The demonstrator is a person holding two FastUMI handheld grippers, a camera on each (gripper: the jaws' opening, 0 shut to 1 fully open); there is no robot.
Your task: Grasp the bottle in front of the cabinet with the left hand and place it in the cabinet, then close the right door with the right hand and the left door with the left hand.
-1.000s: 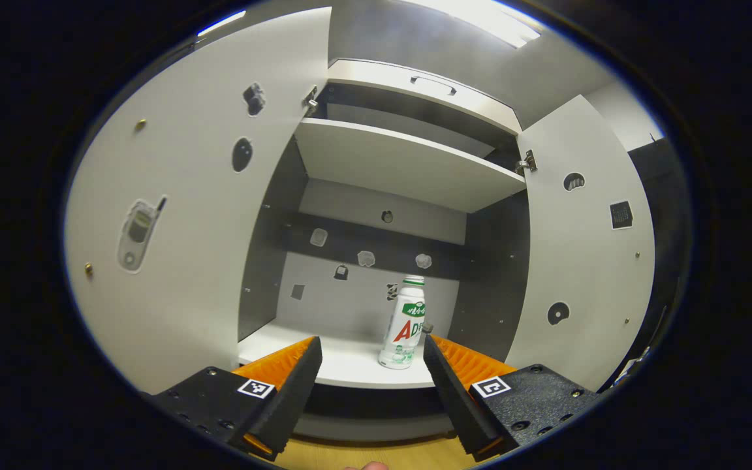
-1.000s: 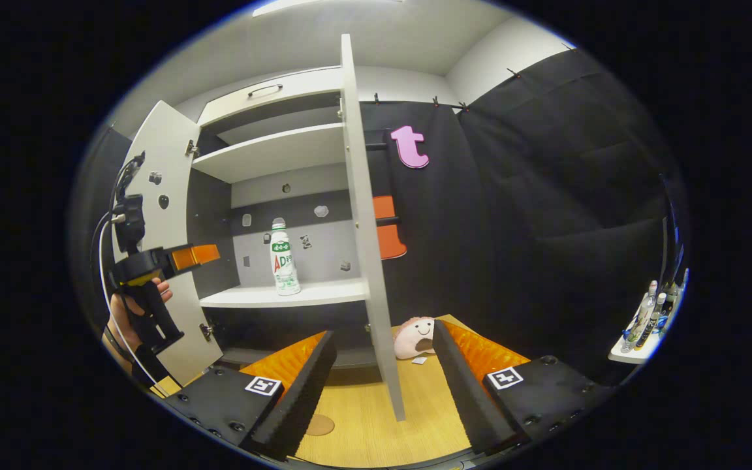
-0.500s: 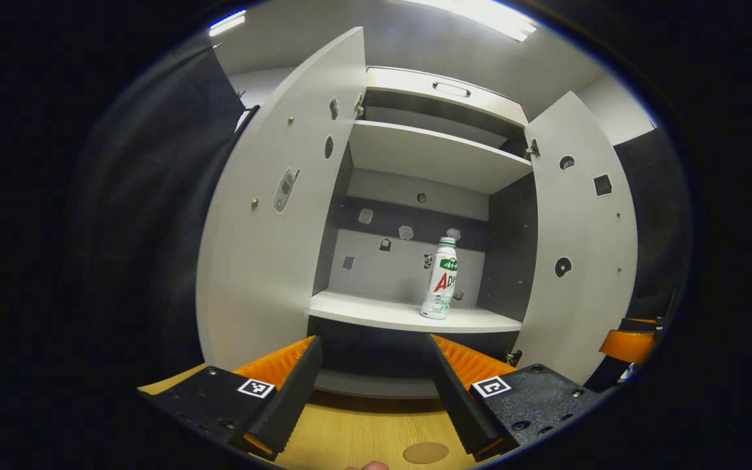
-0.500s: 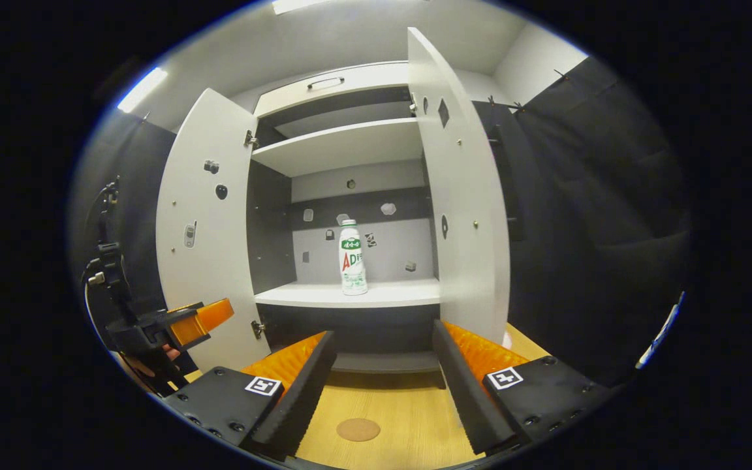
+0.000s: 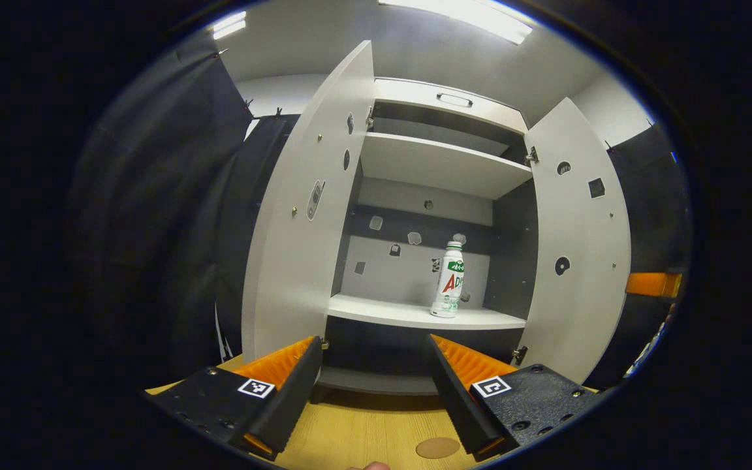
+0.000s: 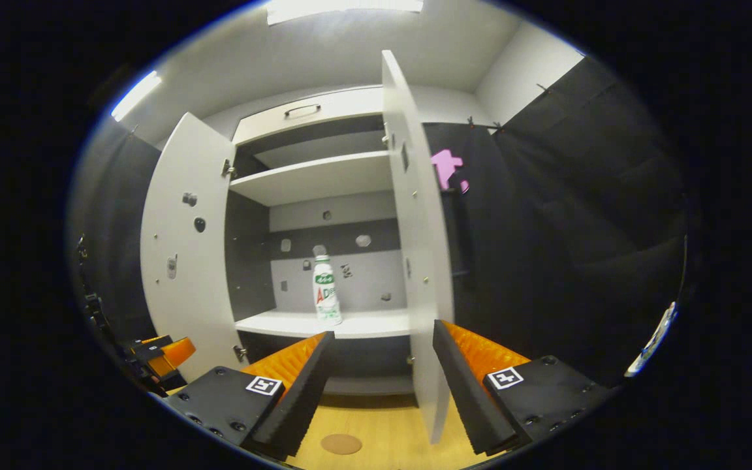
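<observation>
— Cabinet (image 5: pixel 438 166) stands wide open before you; where's your bottle?
— Upright on the lower shelf (image 5: pixel 415 315), toward the right door (image 6: pixel 418 248), well clear of the shelf's front edge.
— And your tongs?
— Your left gripper (image 5: pixel 373 385) and right gripper (image 6: pixel 382 385) both gape wide, holding nothing. The right door's free edge sits between your right fingers; the left door (image 5: pixel 304 222) hangs clear.

Each gripper, left (image 5: pixel 373 385) and right (image 6: pixel 381 390), has black screwed bodies, square white tags, and orange ribbed, black-foam-faced fingers (image 5: pixel 288 391).
</observation>
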